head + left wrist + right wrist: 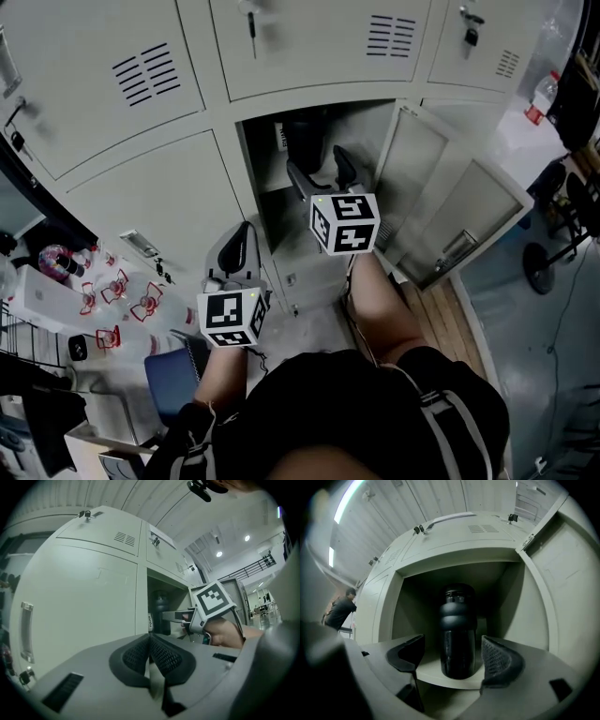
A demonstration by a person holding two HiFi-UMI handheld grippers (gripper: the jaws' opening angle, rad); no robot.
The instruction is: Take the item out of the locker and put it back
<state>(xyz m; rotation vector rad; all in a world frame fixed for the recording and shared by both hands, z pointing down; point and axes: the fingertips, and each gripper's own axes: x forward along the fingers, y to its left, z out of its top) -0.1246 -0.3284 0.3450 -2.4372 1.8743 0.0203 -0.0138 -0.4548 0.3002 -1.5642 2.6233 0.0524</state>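
Observation:
A black bottle (457, 630) stands upright on the shelf of the open locker compartment (506, 597). In the head view the bottle (305, 141) is a dark shape deep in the opening. My right gripper (452, 656) is open and points level at the bottle, which shows in the gap between the pads (499, 660) with neither touching it. From above, the right gripper (321, 176) reaches the mouth of the compartment. My left gripper (150, 656) is shut with nothing in it and hangs lower left (239, 246), in front of a closed door.
The locker door (450, 206) stands swung open to the right. Closed locker doors (141, 187) surround the opening. Small pink and white items (103, 291) and a blue object (173, 375) lie at the lower left. A person (340, 611) stands far off at the left.

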